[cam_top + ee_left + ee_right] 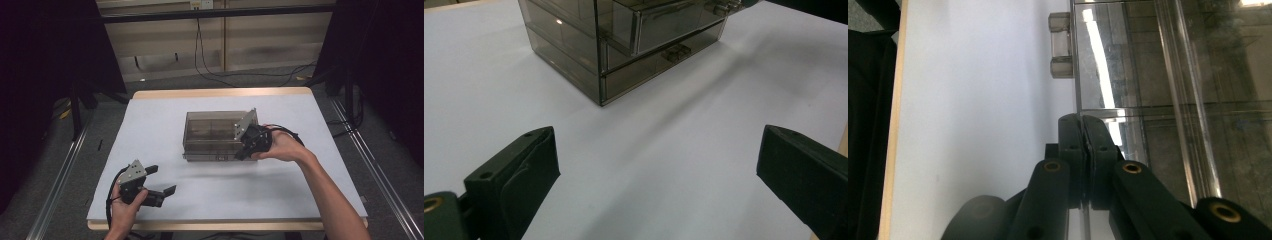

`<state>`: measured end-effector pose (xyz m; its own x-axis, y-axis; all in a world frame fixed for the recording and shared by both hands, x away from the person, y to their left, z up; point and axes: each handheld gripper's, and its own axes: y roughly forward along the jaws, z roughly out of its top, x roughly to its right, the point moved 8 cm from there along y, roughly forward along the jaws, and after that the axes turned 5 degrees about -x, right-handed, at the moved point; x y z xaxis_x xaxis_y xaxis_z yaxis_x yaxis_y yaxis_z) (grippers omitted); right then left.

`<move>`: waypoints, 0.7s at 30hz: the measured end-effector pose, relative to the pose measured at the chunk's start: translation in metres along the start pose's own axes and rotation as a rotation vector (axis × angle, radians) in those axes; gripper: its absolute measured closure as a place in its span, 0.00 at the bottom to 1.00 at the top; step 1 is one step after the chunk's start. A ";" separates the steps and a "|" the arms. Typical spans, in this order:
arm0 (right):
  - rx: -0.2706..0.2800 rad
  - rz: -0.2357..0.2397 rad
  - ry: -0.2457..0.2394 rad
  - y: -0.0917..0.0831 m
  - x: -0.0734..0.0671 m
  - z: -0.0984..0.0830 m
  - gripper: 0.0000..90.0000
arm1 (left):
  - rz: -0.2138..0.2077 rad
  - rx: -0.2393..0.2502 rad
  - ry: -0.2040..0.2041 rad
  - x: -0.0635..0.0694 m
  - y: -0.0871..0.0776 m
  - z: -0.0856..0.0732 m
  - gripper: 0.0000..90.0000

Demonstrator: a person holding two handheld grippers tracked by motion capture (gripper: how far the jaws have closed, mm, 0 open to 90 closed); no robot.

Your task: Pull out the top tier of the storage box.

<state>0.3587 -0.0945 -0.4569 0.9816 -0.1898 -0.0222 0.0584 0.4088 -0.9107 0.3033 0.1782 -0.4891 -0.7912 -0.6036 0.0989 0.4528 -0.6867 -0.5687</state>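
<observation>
A smoky clear plastic drawer box (216, 136) stands in the middle of the white table cover (150, 130), with 2 drawers stacked. The right gripper (242, 153) is at its front right corner, jaws pressed together against a drawer front; whether they pinch anything, I cannot tell. The left gripper (161, 181) waits wide open, well apart. The box looks light, stiff and slippery; I would take the small drawer handle (1060, 45).

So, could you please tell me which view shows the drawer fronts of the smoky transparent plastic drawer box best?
The left gripper view: the smoky transparent plastic drawer box shows its stacked fronts and corner. The high view shows mostly its top; the right gripper view sees it close, sideways.
</observation>
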 end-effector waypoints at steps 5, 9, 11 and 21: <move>-0.001 0.010 -0.010 0.000 -0.003 -0.001 0.99 | -0.001 0.002 -0.008 0.000 0.000 0.000 0.03; -0.005 0.006 -0.014 0.000 -0.004 -0.001 0.99 | 0.001 0.001 -0.006 0.000 0.000 0.000 0.04; -0.003 0.009 -0.022 0.000 -0.005 -0.001 0.99 | 0.000 0.000 -0.002 0.000 0.000 0.000 0.04; -0.006 0.006 -0.018 -0.001 -0.009 -0.003 0.99 | 0.003 -0.001 -0.010 0.000 0.000 -0.001 0.03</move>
<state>0.3496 -0.0955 -0.4571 0.9851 -0.1709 -0.0207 0.0510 0.4043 -0.9132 0.3033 0.1789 -0.4894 -0.7858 -0.6095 0.1052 0.4545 -0.6844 -0.5701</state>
